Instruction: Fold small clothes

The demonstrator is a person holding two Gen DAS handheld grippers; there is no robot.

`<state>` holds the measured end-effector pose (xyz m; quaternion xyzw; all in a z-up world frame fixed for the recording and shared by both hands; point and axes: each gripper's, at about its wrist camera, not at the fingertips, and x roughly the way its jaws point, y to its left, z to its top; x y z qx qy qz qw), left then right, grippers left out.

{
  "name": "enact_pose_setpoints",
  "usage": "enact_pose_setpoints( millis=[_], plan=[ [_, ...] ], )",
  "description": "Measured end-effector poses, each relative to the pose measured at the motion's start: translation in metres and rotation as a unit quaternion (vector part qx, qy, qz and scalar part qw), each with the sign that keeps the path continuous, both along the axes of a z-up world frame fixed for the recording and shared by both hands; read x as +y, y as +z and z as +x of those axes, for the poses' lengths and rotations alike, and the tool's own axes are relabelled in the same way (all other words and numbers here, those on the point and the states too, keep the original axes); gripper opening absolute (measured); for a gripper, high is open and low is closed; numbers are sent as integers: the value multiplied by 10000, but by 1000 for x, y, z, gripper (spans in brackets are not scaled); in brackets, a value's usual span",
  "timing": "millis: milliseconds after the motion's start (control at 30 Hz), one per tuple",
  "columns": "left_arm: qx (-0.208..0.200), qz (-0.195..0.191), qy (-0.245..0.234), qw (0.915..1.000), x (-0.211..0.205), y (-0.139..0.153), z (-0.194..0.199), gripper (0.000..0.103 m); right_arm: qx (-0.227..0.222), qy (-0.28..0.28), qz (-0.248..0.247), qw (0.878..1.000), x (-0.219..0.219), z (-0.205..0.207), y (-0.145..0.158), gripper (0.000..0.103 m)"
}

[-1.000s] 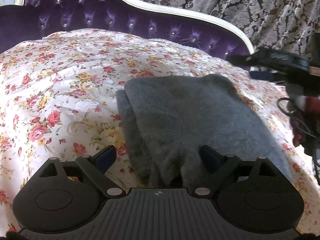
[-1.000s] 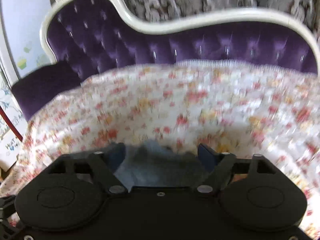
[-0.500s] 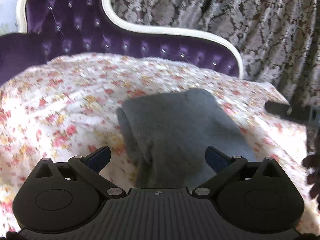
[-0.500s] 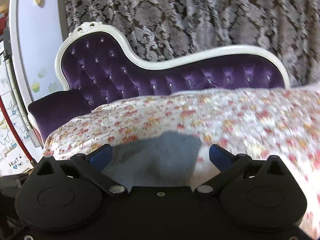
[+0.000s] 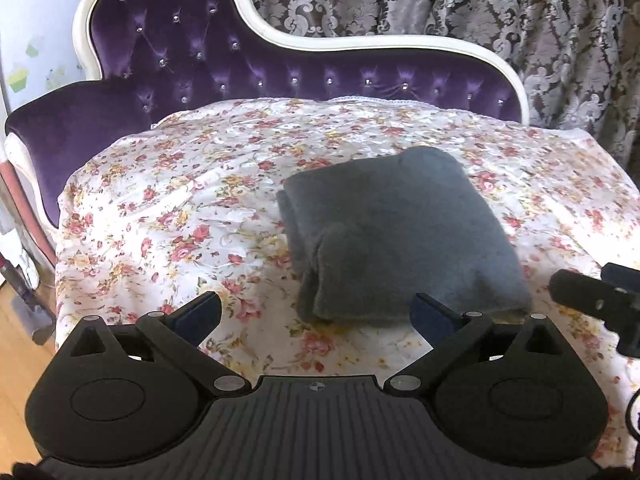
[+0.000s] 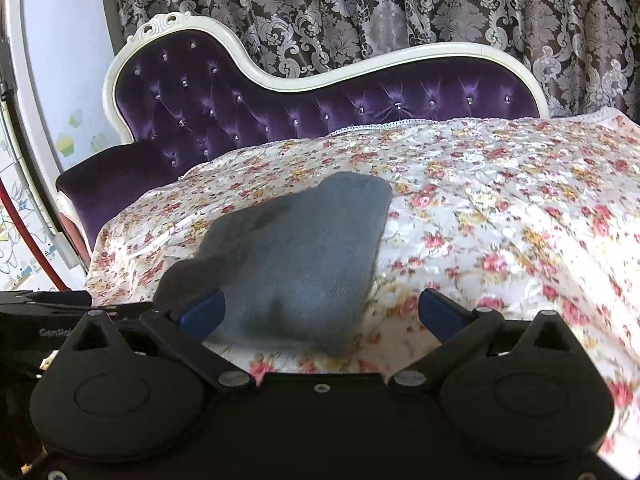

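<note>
A grey fleece garment point(image 5: 400, 232) lies folded into a thick rectangle on the floral bedspread point(image 5: 192, 208). It also shows in the right wrist view point(image 6: 296, 256). My left gripper point(image 5: 318, 314) is open and empty, held just short of the garment's near edge. My right gripper point(image 6: 320, 314) is open and empty, near the garment's front right corner. The right gripper's body point(image 5: 596, 300) shows at the right edge of the left wrist view, and the left gripper's body point(image 6: 44, 320) at the left edge of the right wrist view.
A purple tufted chaise back with white trim point(image 5: 280, 68) rises behind the bedspread. Patterned curtains point(image 6: 400, 8) hang behind it. A white wall and wood floor point(image 5: 16, 360) are at the left. The bedspread drops off at the left and right edges.
Both grippers have pulled back and up from the folded garment and opened wider. The garment now lies free on the bedspread, in full view.
</note>
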<state>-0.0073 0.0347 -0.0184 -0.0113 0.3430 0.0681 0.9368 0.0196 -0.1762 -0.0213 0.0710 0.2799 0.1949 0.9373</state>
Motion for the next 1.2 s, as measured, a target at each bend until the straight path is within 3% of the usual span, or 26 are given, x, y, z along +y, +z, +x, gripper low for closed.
enact_pose_setpoints(
  millis=[400, 533, 733, 1200],
  plan=[
    [-126, 378, 80, 9992, -15, 8, -21, 102, -312, -369, -353, 9982, 7, -30, 17, 102],
    [-101, 281, 67, 9995, -14, 8, -24, 102, -311, -600, -507, 9964, 9, -36, 23, 102],
    [-24, 71, 78, 9999, -12, 9, -27, 102, -283, -350, -414, 9981, 10, -39, 25, 102],
    [25, 19, 97, 9999, -11, 9, -31, 102, -29, -213, -412, 9989, 15, -41, 19, 103]
  ],
)
